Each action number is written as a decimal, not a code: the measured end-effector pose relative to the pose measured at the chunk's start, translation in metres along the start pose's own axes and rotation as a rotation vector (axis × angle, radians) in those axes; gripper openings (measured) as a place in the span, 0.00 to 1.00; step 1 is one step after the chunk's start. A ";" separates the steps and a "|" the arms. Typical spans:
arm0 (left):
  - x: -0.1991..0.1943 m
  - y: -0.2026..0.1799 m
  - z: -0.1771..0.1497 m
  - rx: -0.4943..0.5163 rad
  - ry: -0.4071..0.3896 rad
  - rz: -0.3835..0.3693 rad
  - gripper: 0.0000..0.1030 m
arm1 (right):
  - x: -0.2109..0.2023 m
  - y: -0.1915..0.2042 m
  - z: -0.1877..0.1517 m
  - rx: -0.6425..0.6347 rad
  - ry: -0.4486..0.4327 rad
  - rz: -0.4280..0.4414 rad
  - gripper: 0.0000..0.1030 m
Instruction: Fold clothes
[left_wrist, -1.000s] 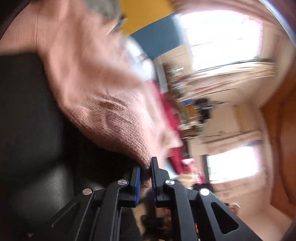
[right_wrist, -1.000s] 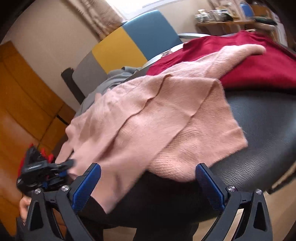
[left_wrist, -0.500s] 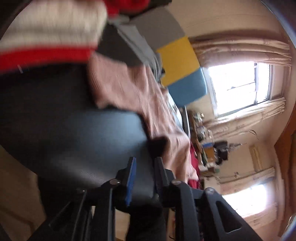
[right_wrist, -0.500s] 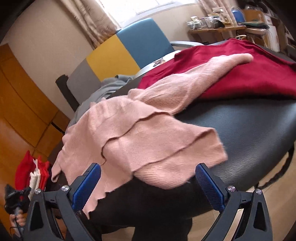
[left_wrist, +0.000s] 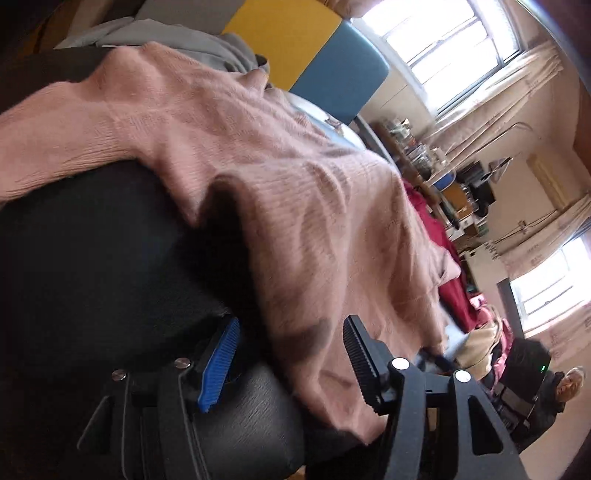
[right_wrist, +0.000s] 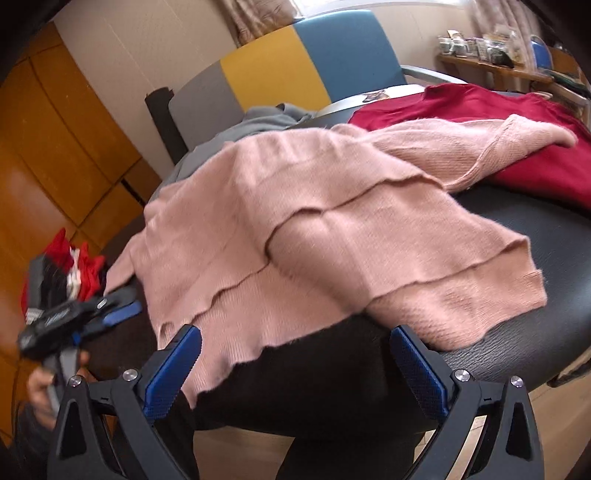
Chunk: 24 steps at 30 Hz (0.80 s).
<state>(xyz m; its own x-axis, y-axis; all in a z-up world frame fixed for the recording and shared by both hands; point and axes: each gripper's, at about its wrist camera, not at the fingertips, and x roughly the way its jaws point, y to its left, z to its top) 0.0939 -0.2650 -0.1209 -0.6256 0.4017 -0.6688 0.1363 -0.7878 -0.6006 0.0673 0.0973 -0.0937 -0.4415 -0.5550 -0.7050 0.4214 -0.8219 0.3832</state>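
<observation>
Now on the left: left gripper (left_wrist: 291, 326) released, jaws just opened wide, pads clear of the knit, with the hem of the pink sweater (left_wrist: 295, 203) hanging in the gap between them at the near edge of the black padded surface (right_wrist: 535, 240). Probably spread like this to line up on a fresh bit of hem before pinching. Likewise unclenched on the right: right gripper (right_wrist: 295, 332) gaping and empty, poised just off that same near edge and tilted down at the draped hem, seemingly ready to take the other corner for lifting both ends together. Spread across the middle of the surface, that sweater: soft ribbed knit in dusty pink, slightly fuzzy, body doubled over itself in stepped layers with wavy edges showing, lower hem spilling over the near edge, one sleeve flung out toward the far right corner onto a dark red garment (right_wrist: 480, 110). Behind it, along the far edge, a crumpled grey garment (right_wrist: 258, 122). Not yet a tidy fold by the look of it; sleeve untucked, layers uneven.
</observation>
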 end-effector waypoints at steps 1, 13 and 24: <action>0.005 -0.002 0.001 -0.001 0.007 -0.024 0.59 | 0.002 0.002 -0.002 -0.012 0.006 -0.004 1.00; -0.065 0.000 -0.017 -0.087 -0.012 -0.304 0.05 | -0.012 -0.004 0.002 -0.025 -0.037 -0.039 1.00; -0.177 0.091 -0.063 -0.222 -0.125 -0.059 0.08 | -0.034 -0.024 0.025 0.081 -0.112 -0.008 1.00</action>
<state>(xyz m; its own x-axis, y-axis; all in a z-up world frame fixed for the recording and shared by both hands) 0.2655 -0.3779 -0.0846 -0.7255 0.3726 -0.5786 0.2533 -0.6372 -0.7279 0.0524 0.1327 -0.0633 -0.5321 -0.5555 -0.6390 0.3541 -0.8315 0.4281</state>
